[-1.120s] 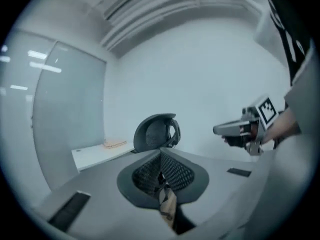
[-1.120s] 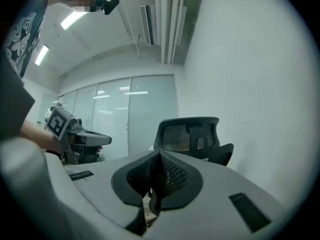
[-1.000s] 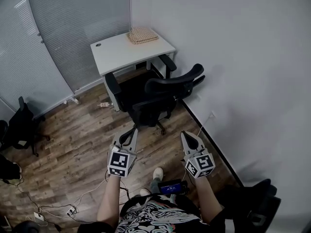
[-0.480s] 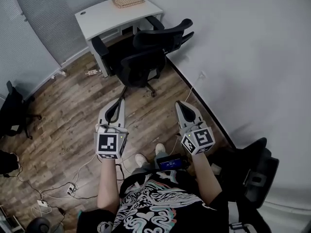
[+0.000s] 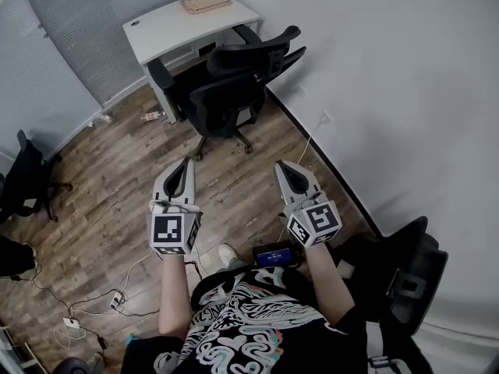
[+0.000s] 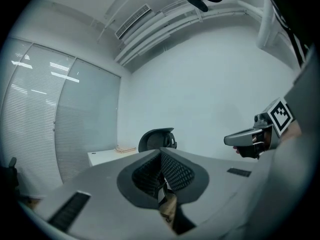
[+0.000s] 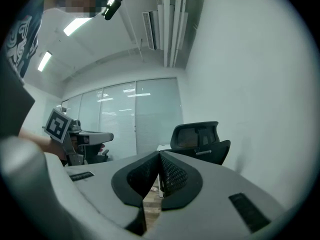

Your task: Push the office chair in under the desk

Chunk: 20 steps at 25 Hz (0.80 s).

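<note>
Well short of office chair (image 5: pixel 226 92), left hand-held gripper (image 5: pixel 187 164) and right hand-held gripper (image 5: pixel 280 167) sit closed, empty.

From the head view the table (image 5: pixel 156 29) stands at 11 o'clock in the room's corner, with a flat stack (image 5: pixel 206 1) on its far right end. The office chair (image 5: pixel 226 92) stands just before it at 12, its back towards the person. Left claw (image 5: pixel 187 164) and right claw (image 5: pixel 281 167) sit side by side, well short of the chair. A second chair (image 5: pixel 405 275) is at 4 o'clock, a third chair (image 5: pixel 27 181) at 9, and cables (image 5: pixel 93 306) lie on the floor at 7.
</note>
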{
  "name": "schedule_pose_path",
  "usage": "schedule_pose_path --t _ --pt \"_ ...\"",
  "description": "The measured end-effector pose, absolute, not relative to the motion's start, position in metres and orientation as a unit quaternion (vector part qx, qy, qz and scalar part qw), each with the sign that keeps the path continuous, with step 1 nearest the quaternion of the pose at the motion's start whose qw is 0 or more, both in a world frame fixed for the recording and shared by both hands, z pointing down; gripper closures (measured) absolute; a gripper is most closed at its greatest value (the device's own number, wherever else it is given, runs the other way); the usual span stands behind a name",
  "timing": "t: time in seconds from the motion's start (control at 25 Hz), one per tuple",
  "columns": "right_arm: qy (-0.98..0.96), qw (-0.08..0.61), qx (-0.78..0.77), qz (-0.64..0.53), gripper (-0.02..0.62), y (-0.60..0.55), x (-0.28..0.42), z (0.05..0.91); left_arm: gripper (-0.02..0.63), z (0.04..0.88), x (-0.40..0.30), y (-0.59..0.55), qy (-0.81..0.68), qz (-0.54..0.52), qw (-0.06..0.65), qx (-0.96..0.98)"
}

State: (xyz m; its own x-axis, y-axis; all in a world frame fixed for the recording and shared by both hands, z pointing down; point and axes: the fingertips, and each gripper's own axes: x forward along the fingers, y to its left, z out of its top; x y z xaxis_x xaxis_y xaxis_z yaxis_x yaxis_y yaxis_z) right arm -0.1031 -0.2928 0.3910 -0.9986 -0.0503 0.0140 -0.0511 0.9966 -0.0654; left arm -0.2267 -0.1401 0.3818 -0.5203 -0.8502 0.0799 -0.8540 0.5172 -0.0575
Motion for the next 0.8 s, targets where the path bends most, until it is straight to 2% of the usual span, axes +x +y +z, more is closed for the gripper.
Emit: schedule_pose_path --t 0.28,0.8 --pt "-0.999 -0.009 0.033 0.038 0.577 -0.308 -0.085 0.385 0.581 0.373 -0.212 -0.164 -0.866 0.047 0.002 0.498" --pt "-0.997 -0.019 0.053 0.044 0.577 -0.334 -0.069 0.381 0.581 0.379 -0.203 -0.184 -0.856 0.07 0.014 0.512"
